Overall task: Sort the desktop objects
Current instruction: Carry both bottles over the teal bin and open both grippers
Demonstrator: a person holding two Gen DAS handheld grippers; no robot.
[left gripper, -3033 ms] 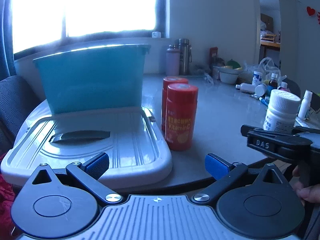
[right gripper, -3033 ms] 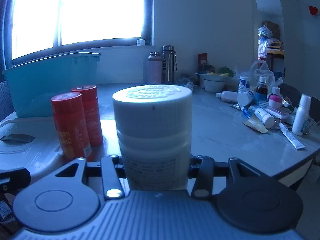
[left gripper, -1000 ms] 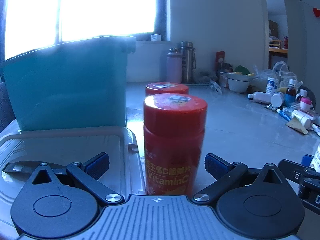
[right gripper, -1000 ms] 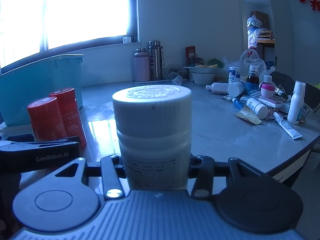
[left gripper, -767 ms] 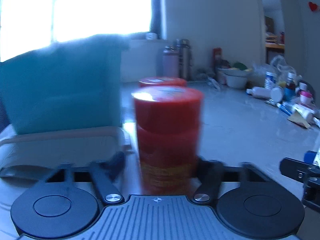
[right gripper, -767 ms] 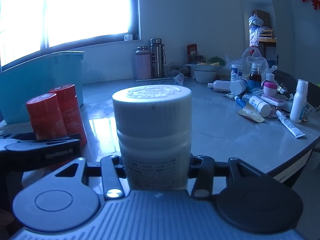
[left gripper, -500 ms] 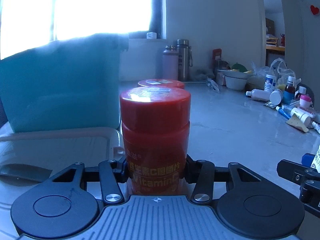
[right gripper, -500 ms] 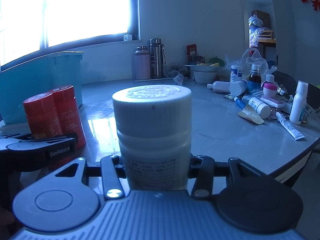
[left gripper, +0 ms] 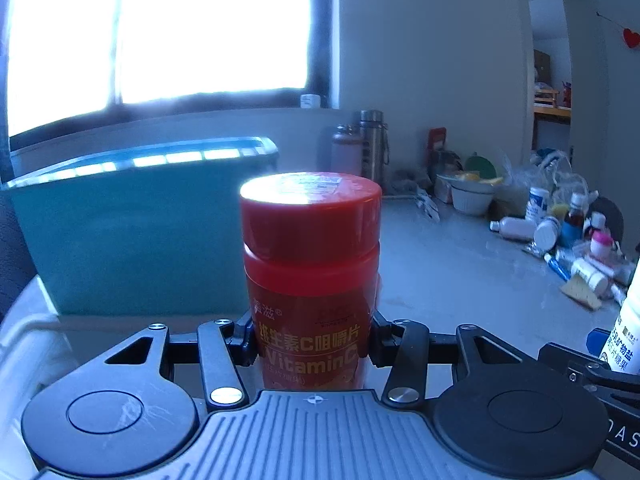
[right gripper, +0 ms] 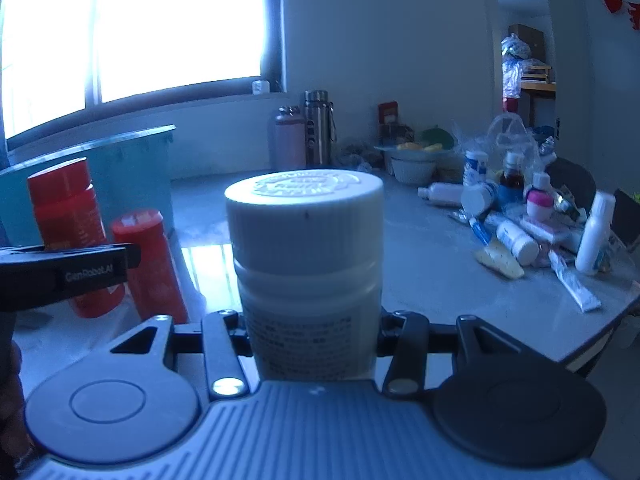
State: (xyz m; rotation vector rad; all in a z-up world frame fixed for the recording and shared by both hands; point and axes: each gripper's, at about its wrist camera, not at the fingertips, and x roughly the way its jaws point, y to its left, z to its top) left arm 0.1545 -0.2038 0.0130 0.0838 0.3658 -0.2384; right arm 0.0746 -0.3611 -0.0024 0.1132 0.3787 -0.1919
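My left gripper [left gripper: 312,344] is shut on a red vitamin C bottle [left gripper: 310,276] and holds it upright, lifted above the table. In the right wrist view this held bottle [right gripper: 66,216] shows at the left, higher than a second red bottle [right gripper: 150,264] that stands on the table. My right gripper [right gripper: 312,336] is shut on a white pill bottle [right gripper: 306,268], held upright; its edge shows in the left wrist view [left gripper: 626,336]. A teal storage bin [left gripper: 140,232] stands behind the red bottle, open at the top.
A white bin lid [left gripper: 28,340] lies at the left in front of the bin. Two flasks [left gripper: 362,148] stand by the wall. A white bowl [right gripper: 412,168] and a heap of small bottles and tubes [right gripper: 528,224] lie at the right, near the table's edge.
My left gripper closed on the front red bottle and lifted it off the table; the second red bottle stays behind. The right gripper keeps hold of the white bottle.
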